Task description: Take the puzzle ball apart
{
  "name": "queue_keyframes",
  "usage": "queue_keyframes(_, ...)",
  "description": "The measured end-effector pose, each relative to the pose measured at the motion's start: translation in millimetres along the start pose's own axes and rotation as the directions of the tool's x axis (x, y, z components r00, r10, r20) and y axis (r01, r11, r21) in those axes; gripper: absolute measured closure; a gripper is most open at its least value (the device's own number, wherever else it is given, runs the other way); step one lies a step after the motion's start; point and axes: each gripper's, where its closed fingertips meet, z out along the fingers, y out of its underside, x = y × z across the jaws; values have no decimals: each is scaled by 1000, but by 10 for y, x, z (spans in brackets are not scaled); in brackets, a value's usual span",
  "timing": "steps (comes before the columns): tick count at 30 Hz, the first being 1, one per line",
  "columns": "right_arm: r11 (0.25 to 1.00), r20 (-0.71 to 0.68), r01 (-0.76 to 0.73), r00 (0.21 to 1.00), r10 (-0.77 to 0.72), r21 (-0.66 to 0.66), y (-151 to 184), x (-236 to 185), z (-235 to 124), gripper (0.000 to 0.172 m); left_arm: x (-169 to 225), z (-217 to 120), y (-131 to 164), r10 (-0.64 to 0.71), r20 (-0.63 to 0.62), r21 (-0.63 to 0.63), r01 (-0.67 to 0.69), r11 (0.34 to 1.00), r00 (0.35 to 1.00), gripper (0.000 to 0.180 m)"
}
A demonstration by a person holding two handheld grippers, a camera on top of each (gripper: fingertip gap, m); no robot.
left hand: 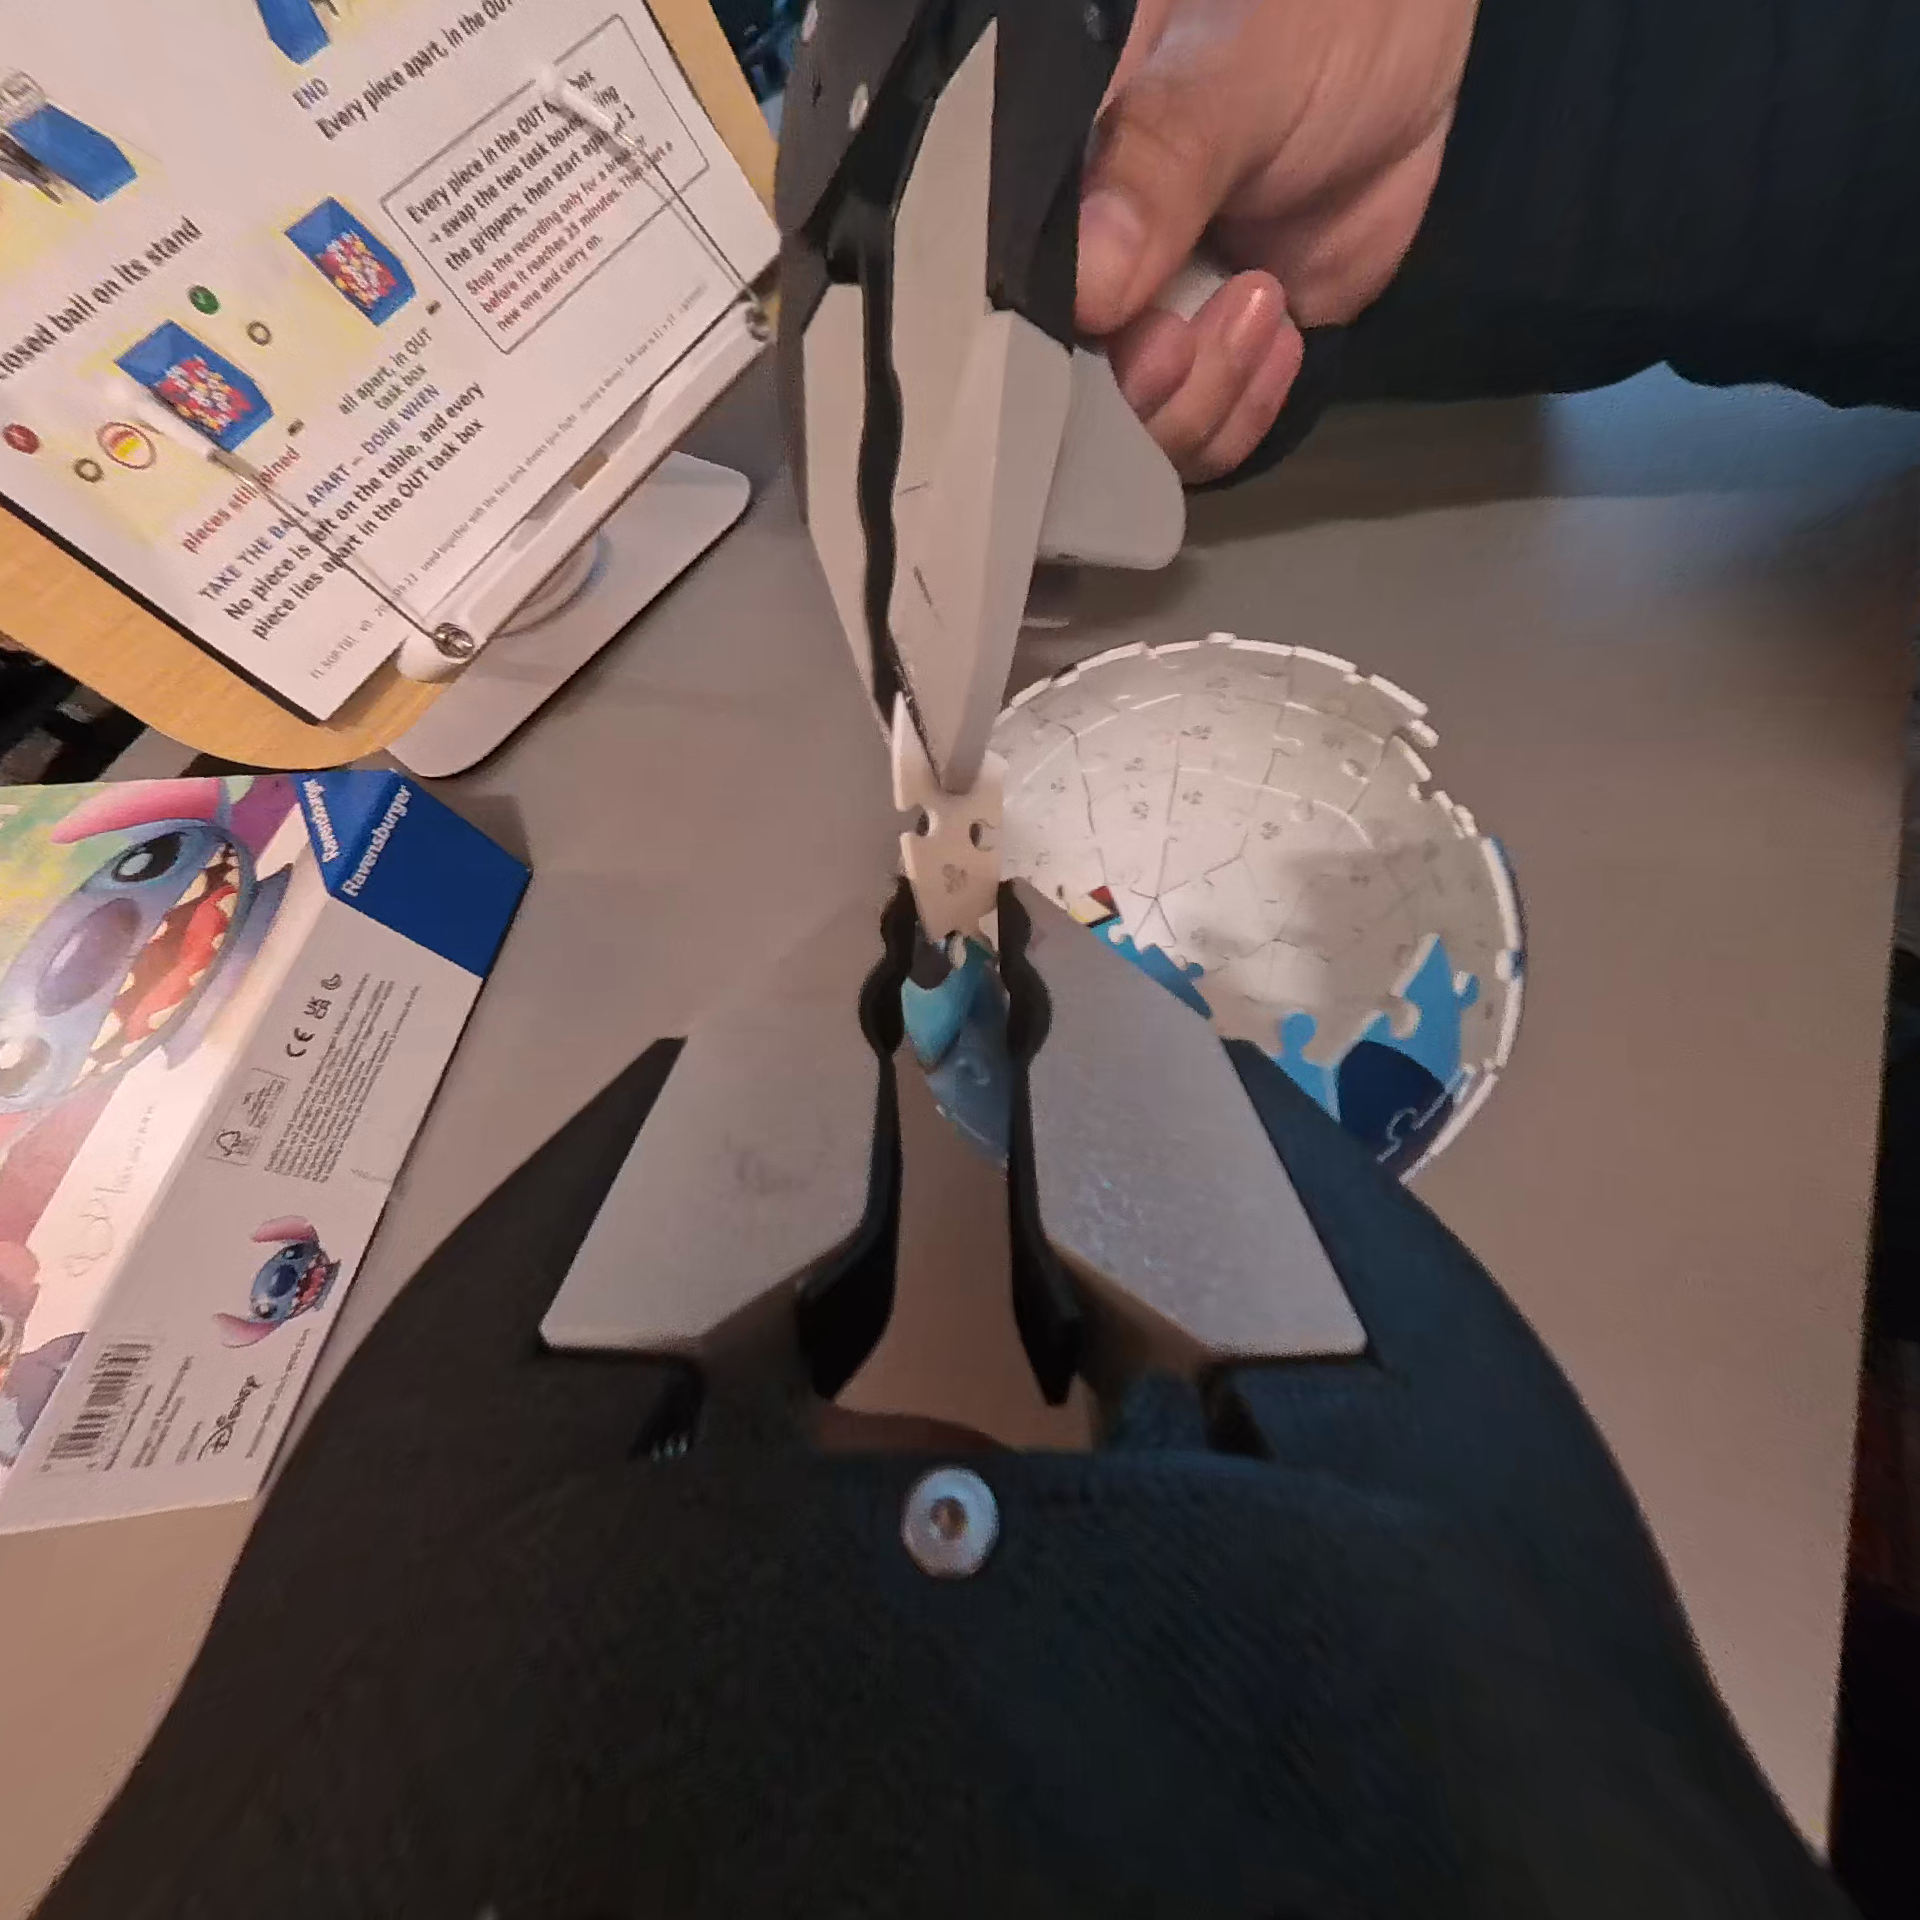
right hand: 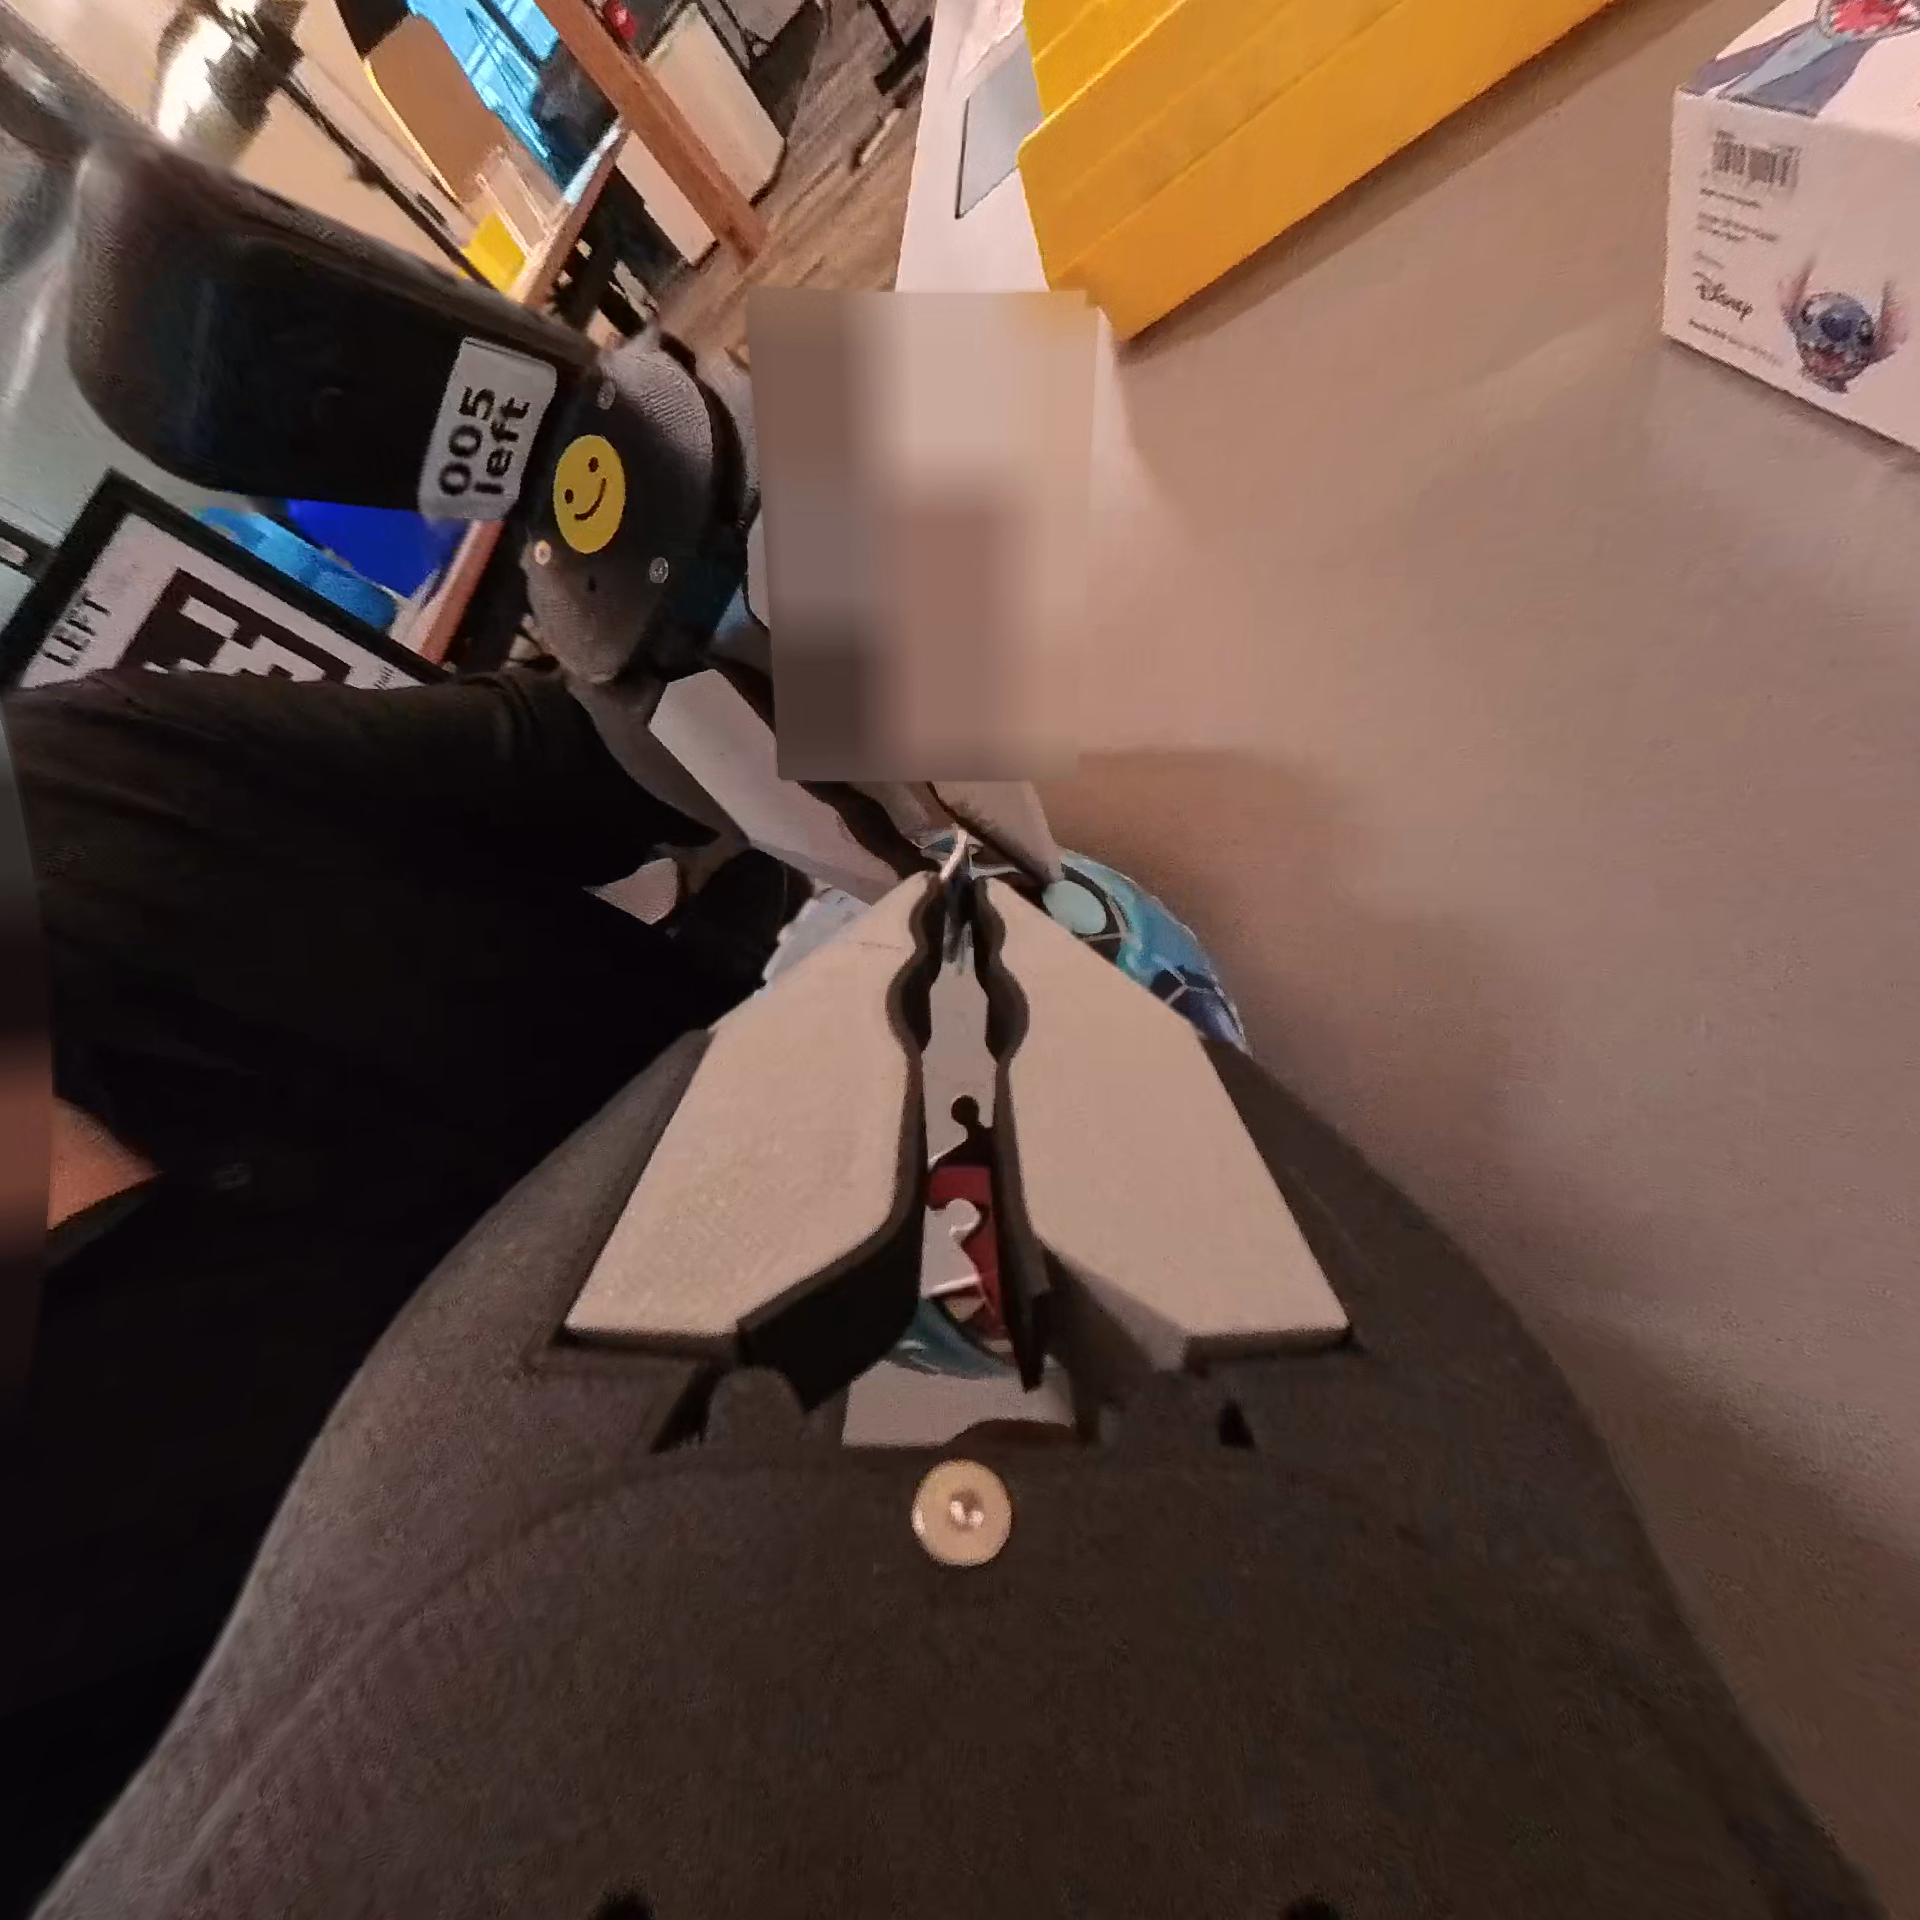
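Pinching the white puzzle piece (left hand: 951,852) from above, my right gripper (left hand: 940,774) is clamped tight; my left gripper (left hand: 951,935) grips the blue piece (left hand: 935,997) joined below — beside the half-ball (left hand: 1299,831). I'd pull straight, gently.

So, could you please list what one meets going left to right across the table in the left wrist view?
Puzzle box → white puzzle piece pinched by the right gripper, at the left gripper tips → half puzzle ball.
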Motion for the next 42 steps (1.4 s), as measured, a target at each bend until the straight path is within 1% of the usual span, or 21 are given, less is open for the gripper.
queue_keyframes(2, 997, 68, -72, 995, 70, 18, 8, -37, -1, 169, 12, -14, -6, 59, 1, -3, -59, 998, 998, 168)
queue_keyframes(5, 984, 201, -172, 966, 161, 36, 4, -120, -22, 165, 23, -42, -48, 192, 59, 11, -193, 981, 980, 168)
queue_keyframes(7, 983, 228, -178, 960, 161, 53, -14, -128, -32, 163, 18, -54, -76, 216, 85, 41, -220, 975, 973, 167)
queue_keyframes(8, 989, 197, -135, 973, 120, 66, -23, -107, -27, 164, 7, -51, -76, 184, 85, 56, -189, 980, 979, 166)
queue_keyframes(11, 993, 20, 104, 994, -105, 63, -30, -87, 7, 167, -12, -50, -35, 74, 21, 68, -75, 995, 997, 162)
queue_keyframes(13, 955, -146, 296, 946, -288, 31, -67, -51, 26, 170, -22, -40, 2, 3, -31, 52, -1, 999, 1000, 157)
queue_keyframes(15, 882, -310, 468, 833, -458, -44, -103, -8, 41, 172, -39, -25, 40, -32, -66, 22, 34, 999, 997, 161)
queue_keyframes(16, 836, -391, 538, 750, -534, -109, -113, 38, 45, 172, -55, -13, 78, -32, -67, -6, 32, 999, 997, 163)
queue_keyframes(18, 704, -509, 666, 530, -678, -245, -149, 64, 53, 172, -120, 35, 146, -6, -27, -50, 5, 999, 1000, 170)
queue_keyframes(20, 529, -583, 762, 251, -773, -373, -229, 6, 14, 172, -127, 89, 188, 7, -8, -54, -7, 998, 1000, 174)
queue_keyframes(21, 458, -604, 781, 132, -786, -425, -261, -23, -7, 172, -100, 101, 187, -19, -28, -37, 18, 999, 999, 174)
queue_keyframes(22, 429, -616, 784, 76, -784, -449, -275, -38, -11, 172, -55, 100, 179, -59, -70, -19, 58, 998, 996, 173)
queue_keyframes(24, 453, -629, 793, 116, -768, -407, -274, -45, 26, 172, -37, 101, 165, -106, -107, 28, 110, 994, 989, 173)
queue_keyframes(27, 586, -658, 763, 297, -692, -272, -285, 68, 20, 172, -66, 109, 244, -68, -76, 15, 69, 997, 995, 175)
queue_keyframes(29, 640, -657, 746, 391, -645, -184, -283, 97, -11, 172, -74, 117, 231, -72, -60, 31, 74, 997, 996, 176)
queue_keyframes(31, 659, -694, 741, 410, -591, -124, -352, 85, -152, 172, -77, 133, 230, -78, -58, 39, 80, 996, 995, 177)
queue_keyframes(34, 694, -822, 716, 349, -450, -76, -491, 40, -699, 172, -76, 149, 257, -110, -77, 34, 112, 993, 991, 177)
queue_keyframes(36, 742, -927, 665, 224, -301, -80, -471, 46, -1330, 172, -74, 158, 280, -115, -85, 30, 118, 993, 990, 176)
queue_keyframes(38, 830, -981, 550, 97, -171, -91, -250, 87, -2001, 172, -69, 166, 313, -120, -97, 16, 123, 992, 988, 176)
queue_keyframes(40, 920, -998, 387, -10, -63, -62, 106, 173, -2627, 172, -64, 170, 341, -134, -109, 4, 135, 991, 985, 176)
queue_keyframes(42, 979, -998, 204, -62, -13, -25, 534, 352, -3060, 172, -63, 174, 338, -141, -111, 4, 142, 990, 984, 176)
